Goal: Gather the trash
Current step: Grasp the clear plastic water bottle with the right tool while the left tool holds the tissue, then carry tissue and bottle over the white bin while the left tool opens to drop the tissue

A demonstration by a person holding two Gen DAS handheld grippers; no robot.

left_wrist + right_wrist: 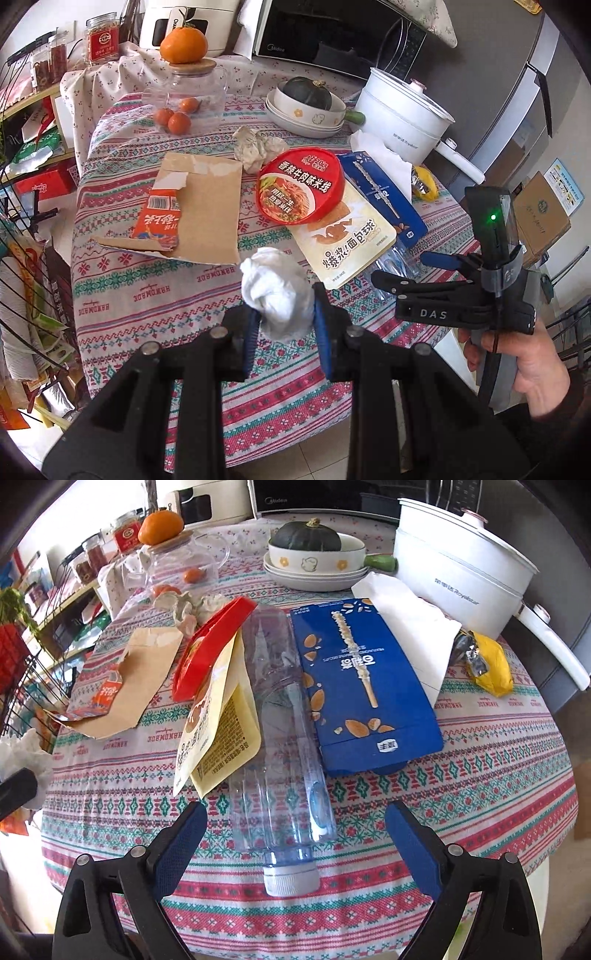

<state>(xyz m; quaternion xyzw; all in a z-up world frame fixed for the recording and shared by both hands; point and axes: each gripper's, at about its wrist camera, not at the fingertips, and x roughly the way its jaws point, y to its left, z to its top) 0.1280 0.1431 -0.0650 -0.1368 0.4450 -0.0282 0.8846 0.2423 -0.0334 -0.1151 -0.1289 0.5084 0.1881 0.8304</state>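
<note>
A patterned cloth is covering the bench [480, 775]. The left gripper [284, 325] fingers are squeezing a crumpled tissue [275, 291] between them. The right gripper [295, 845] fingers are spreading wide, a clear bottle [280, 738] lying between them.

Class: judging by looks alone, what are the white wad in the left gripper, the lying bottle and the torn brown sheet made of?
White wad: soft tissue paper, matte and crumpled, pinched by the left gripper.
Bottle: clear thin plastic, glossy, ribbed, tablecloth visible through it; white cap.
Brown sheet: cardboard, probably; matte, with ragged torn edges.
</note>
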